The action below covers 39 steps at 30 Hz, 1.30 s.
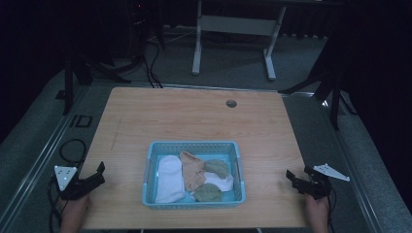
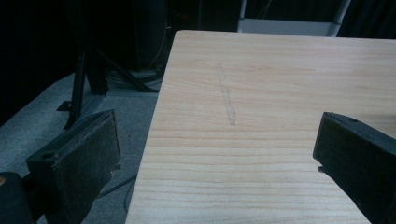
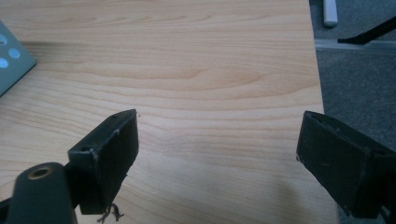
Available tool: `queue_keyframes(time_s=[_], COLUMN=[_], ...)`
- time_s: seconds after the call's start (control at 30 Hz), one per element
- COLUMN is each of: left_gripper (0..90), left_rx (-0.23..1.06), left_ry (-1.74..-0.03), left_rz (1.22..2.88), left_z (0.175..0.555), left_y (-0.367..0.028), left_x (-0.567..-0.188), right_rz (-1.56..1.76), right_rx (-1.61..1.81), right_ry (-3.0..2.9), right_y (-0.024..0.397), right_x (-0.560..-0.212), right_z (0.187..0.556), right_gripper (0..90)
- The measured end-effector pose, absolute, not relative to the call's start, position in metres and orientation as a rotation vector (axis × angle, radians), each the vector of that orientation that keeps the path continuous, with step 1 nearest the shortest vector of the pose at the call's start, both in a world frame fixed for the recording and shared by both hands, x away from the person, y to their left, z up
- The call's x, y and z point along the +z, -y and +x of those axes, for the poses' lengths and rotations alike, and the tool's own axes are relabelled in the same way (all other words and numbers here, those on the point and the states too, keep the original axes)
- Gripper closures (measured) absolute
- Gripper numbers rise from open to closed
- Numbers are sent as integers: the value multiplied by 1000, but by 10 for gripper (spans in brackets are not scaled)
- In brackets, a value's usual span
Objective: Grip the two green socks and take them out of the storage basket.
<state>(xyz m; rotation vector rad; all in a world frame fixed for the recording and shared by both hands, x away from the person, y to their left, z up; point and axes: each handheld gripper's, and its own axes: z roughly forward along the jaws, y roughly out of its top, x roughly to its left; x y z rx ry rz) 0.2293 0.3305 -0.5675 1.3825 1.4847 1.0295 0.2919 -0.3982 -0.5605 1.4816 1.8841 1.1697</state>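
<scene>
— While you hold both tools low at the near corners of the desk [image 1: 194, 116], what does the high view give you that the riding cameras don't?

— It gives you the whole blue basket [image 1: 193, 204], sitting near the front edge, midway between your hands; inside it lie a white cloth [image 1: 169, 178] at the left, a peach cloth [image 1: 191, 169] beside it, two olive-green pieces [image 1: 210, 192] and another white piece at the right; you also see the round cable hole [image 1: 231, 103] near the far edge, and a second table's white legs [image 1: 197, 48] on the floor beyond.

— And your left gripper [image 1: 99, 171]?

— Its fingers stand wide apart, nothing between them; the left gripper view looks along the desk's left edge, one finger [image 2: 77, 163] hanging over the grey floor and the other over the wood; a faint scuff mark [image 2: 226, 98] runs along the grain ahead; the basket lies well off to that gripper's right.

— And your right gripper [image 1: 293, 177]?

— Also spread open and empty; the right gripper view catches a corner of the basket's perforated wall at its upper left, well apart from the fingers [image 3: 112, 154]; bare wood lies between them, and the desk's right edge runs just inside the other finger; frayed threads hang under the nearer pad.
</scene>
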Motion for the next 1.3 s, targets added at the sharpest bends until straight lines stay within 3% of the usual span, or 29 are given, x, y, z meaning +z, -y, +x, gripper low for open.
queue_keyframes(time_s=[1.3], left_gripper=[4], left_rx=[1041], left_ry=[-1474], left_rz=[1430], left_z=[231], left_y=[-326], left_x=[-568], right_rz=[1181], right_rx=[1091], right_ry=[-2462], right_y=[406], right_x=[-550], right_z=[291], right_gripper=[120])
